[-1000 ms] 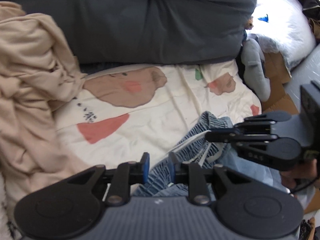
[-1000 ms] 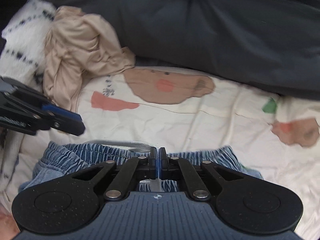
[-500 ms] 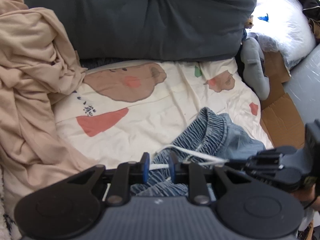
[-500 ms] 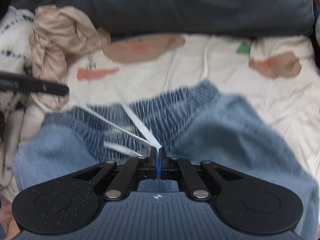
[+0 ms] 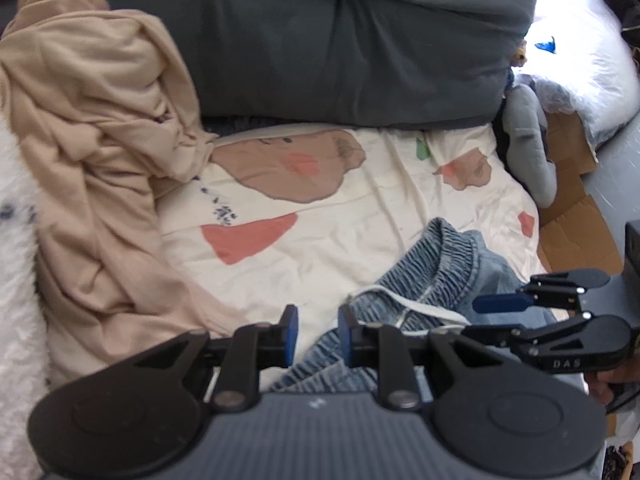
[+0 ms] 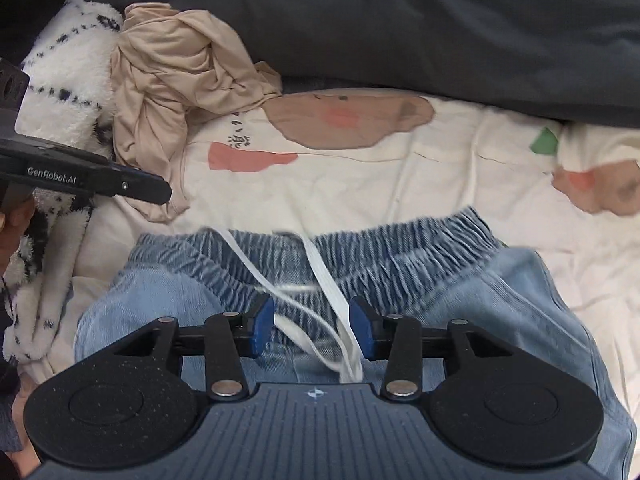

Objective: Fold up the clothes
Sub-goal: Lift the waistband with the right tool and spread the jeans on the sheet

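Right hand-held gripper point(image 6: 311, 326) jaws were opening, white drawstring point(image 6: 324, 280) loose between them. Left hand-held gripper point(image 5: 318, 332) stood narrow, gripping nothing, denim shorts point(image 5: 424, 280) just ahead.

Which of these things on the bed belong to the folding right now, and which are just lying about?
In use: denim shorts, their white drawstring, left hand-held gripper, right hand-held gripper, its jaws opening.

Lying about: beige garment, fluffy white blanket, dark duvet, printed sheet.

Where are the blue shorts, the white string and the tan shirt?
blue shorts point(image 6: 400, 252), right wrist view, on the stretchy waistband.
white string point(image 6: 324, 276), right wrist view, mid-strand.
tan shirt point(image 5: 92, 128), left wrist view, crumpled middle.
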Action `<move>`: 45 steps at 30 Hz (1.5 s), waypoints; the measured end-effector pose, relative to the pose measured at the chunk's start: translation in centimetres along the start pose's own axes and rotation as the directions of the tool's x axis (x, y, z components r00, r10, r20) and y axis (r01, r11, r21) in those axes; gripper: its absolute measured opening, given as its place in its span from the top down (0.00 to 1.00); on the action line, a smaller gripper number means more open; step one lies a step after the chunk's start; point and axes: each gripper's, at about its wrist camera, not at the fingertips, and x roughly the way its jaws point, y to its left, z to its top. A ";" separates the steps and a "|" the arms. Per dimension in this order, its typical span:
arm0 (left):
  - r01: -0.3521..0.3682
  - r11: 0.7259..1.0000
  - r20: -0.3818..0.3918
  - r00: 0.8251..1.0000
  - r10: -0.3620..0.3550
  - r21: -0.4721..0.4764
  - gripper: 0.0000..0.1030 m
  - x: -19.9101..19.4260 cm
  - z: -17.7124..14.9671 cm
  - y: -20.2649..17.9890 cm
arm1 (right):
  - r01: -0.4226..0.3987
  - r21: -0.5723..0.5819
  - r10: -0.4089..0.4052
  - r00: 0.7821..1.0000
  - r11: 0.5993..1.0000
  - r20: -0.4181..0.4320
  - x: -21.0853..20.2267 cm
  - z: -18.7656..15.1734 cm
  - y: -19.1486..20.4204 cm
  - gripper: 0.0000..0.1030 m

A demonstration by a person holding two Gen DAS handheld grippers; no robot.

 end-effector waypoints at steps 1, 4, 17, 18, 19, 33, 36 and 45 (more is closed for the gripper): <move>-0.002 1.000 0.000 1.000 0.002 -0.003 0.79 -0.1 -0.1 0.2 | -0.010 -0.007 0.010 1.000 1.000 -0.009 0.5 0.3 0.1 0.51; -0.008 1.000 0.000 1.000 0.008 -0.014 0.78 -0.2 -0.2 0.6 | -0.036 -0.016 0.035 0.999 0.999 -0.038 2.0 1.3 0.4 0.37; -0.015 0.998 -0.046 0.999 0.013 -0.054 0.73 1.0 -1.5 1.8 | -0.104 0.011 0.105 0.987 0.994 -0.121 7.3 3.0 0.5 0.33; -0.015 0.998 -0.053 0.999 0.012 -0.056 0.73 1.1 -1.6 1.9 | -0.106 0.008 0.106 0.987 0.994 -0.123 7.6 3.1 0.6 0.33; -0.014 0.998 -0.059 0.998 0.011 -0.059 0.72 1.2 -1.8 1.9 | -0.107 0.004 0.107 0.986 0.994 -0.125 7.8 3.2 0.8 0.34; -0.029 0.994 -0.078 0.997 0.021 -0.102 0.58 0.0 -3.8 1.6 | -0.078 -0.006 0.077 0.993 0.997 -0.087 5.9 3.1 -0.9 1.00; -0.024 0.993 -0.079 0.997 0.015 -0.112 0.58 -0.2 -4.0 1.7 | -0.052 -0.014 0.051 0.996 0.999 -0.067 4.3 2.7 -0.9 1.00; -0.033 0.993 -0.086 0.996 0.024 -0.109 0.58 -0.7 -4.7 1.5 | 0.036 0.049 -0.037 0.999 0.998 0.020 -2.0 1.8 -3.0 1.00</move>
